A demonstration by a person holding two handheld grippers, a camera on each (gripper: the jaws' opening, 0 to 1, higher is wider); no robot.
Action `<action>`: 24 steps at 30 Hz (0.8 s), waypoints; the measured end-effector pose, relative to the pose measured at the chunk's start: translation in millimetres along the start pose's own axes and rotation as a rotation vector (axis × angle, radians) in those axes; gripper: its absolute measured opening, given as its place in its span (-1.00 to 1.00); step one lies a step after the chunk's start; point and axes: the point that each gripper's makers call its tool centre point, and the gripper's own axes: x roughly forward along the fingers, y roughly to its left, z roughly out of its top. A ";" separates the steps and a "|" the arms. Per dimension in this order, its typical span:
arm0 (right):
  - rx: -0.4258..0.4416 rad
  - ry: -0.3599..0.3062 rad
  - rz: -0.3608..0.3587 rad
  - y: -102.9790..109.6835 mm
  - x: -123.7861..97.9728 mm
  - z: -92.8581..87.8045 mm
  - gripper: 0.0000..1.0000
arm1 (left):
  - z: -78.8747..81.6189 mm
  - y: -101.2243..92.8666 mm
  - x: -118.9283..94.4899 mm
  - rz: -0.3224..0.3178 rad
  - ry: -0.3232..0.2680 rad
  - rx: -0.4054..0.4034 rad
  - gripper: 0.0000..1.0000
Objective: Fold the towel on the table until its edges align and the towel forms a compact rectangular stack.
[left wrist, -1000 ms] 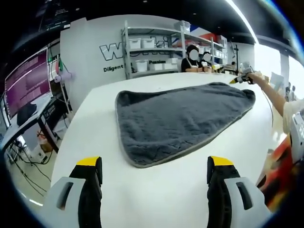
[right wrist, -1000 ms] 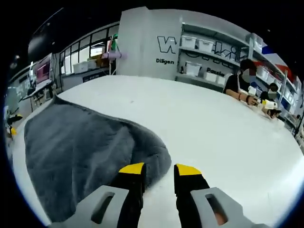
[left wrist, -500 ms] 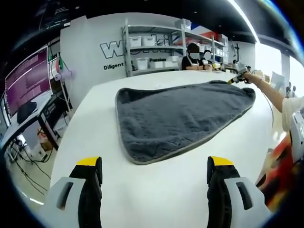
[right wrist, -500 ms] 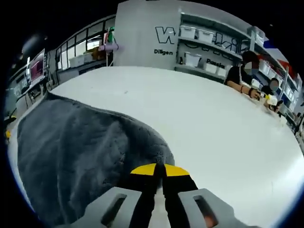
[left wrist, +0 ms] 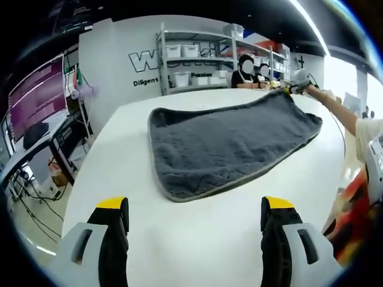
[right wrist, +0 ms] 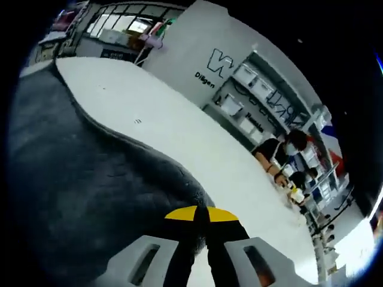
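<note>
A dark grey towel (left wrist: 230,140) with a lighter hem lies spread on the white table (left wrist: 137,197), its near corner rounded. My left gripper (left wrist: 194,212) is open over bare table, short of the towel's near edge. In the left gripper view my right gripper (left wrist: 293,88) holds the towel's far right corner, lifted off the table, with a person's arm behind it. In the right gripper view the towel (right wrist: 72,179) spreads out to the left and my right gripper (right wrist: 200,214) is shut on its corner.
Shelves with white bins (left wrist: 185,63) stand against the back wall. Two people (left wrist: 251,72) sit at the far end of the table. Monitors and a desk (left wrist: 33,113) are off the table's left side. The table's right edge (left wrist: 344,179) is near.
My right gripper closed on the towel's corner and has raised it off the table, tilting its view. The left gripper has stayed open in place.
</note>
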 end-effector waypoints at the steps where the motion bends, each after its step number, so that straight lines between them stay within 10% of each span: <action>1: -0.032 0.007 -0.013 -1.4 2.8 2.4 -0.99 | -0.4 0.9 -1.0 0.003 0.000 -0.001 0.80; 12: -0.077 0.167 0.019 17.3 54.5 -27.3 -0.92 | -6.1 5.1 -9.7 0.025 0.011 -0.009 0.80; 24: 0.069 0.192 0.027 14.1 46.3 -58.0 -0.30 | -4.7 2.6 -12.9 0.026 0.013 -0.007 0.79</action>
